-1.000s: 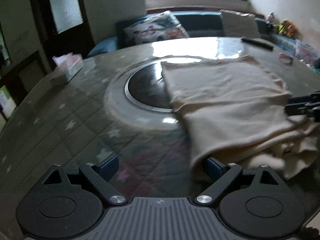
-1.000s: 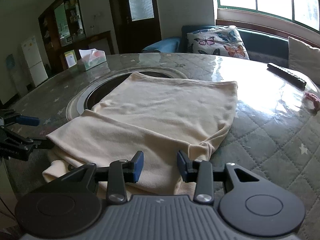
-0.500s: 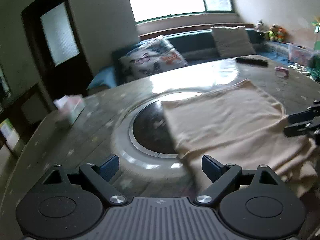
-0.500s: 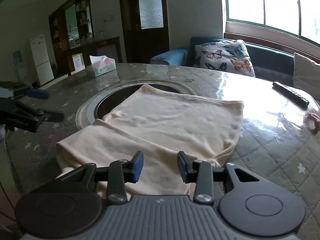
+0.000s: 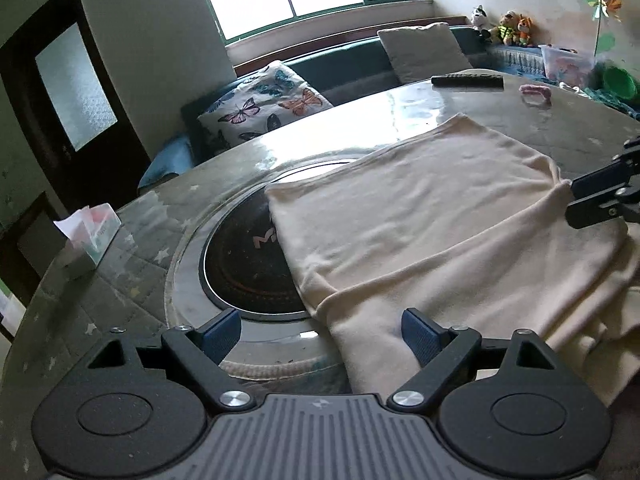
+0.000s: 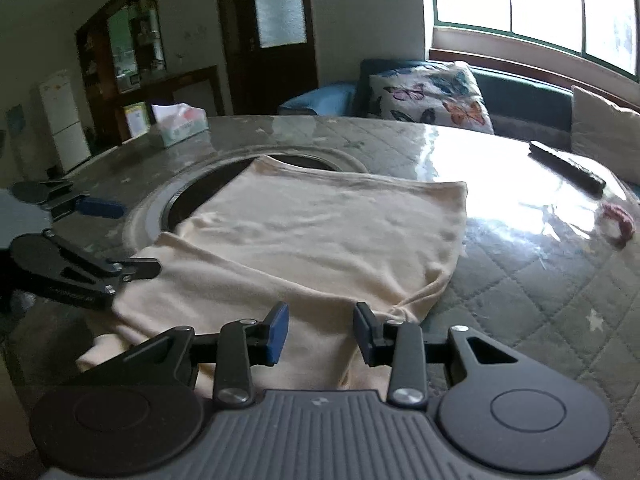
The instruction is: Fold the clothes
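A cream garment [image 5: 432, 216] is lying folded over on the round bench [image 5: 120, 288], with its far part spreading across the dark round inset [image 5: 244, 256] at the bench's middle and its near edge bunching up in front of both tools.

The left tool [image 5: 320, 332] is sitting with its jaws spread wide; the garment's near left corner is lying between the blue pads [image 5: 416, 330], the right one pressing into the cloth while the left one is hanging over the inset's rim, clear of the fabric. Nothing is being gripped.

The right tool [image 6: 320, 334] is holding its jaws at a middling gap, with a raised ridge of the garment's near edge lying between the pads, which are not closing on it. Seen from the left wrist, this tool [image 5: 596, 196] is hovering just at the garment's right edge.

Beyond the left tool, to its left, a tissue box [image 5: 88, 240] is standing on the bench. Far ahead of the right tool, to its right, a remote control [image 6: 568, 162] and a small pink item [image 6: 620, 220] are lying well apart from the garment.
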`<state>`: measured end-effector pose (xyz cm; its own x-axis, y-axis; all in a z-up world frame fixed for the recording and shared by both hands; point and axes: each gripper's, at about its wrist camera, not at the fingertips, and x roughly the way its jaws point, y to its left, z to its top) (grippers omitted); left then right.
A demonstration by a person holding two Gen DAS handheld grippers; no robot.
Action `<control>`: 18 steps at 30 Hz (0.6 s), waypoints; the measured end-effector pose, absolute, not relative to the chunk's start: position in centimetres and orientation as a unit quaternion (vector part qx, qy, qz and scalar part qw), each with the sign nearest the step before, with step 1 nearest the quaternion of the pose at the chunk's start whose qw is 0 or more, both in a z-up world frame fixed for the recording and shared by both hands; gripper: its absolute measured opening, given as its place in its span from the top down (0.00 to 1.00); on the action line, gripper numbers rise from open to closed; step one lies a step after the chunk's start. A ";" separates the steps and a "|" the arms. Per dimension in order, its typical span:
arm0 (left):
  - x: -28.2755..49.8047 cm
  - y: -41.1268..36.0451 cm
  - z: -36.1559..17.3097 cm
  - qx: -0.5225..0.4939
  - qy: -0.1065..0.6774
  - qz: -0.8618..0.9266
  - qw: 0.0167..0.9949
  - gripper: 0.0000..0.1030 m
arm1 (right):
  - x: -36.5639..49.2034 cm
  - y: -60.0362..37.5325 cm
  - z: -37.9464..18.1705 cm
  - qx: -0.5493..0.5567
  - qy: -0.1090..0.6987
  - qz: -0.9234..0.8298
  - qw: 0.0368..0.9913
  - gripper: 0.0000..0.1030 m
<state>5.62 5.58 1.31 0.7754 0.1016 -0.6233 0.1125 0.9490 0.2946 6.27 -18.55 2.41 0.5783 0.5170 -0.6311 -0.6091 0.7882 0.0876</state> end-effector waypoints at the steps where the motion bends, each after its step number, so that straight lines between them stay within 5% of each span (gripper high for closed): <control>1: 5.6 5.5 1.2 0.162 0.335 -0.003 0.928 0.13 | 6.0 -18.5 2.5 -0.075 0.332 0.323 0.883 0.65; 18: -3.0 3.1 1.6 0.337 0.276 -0.126 0.891 0.13 | 2.5 -18.7 2.1 -0.168 0.322 0.345 0.865 0.65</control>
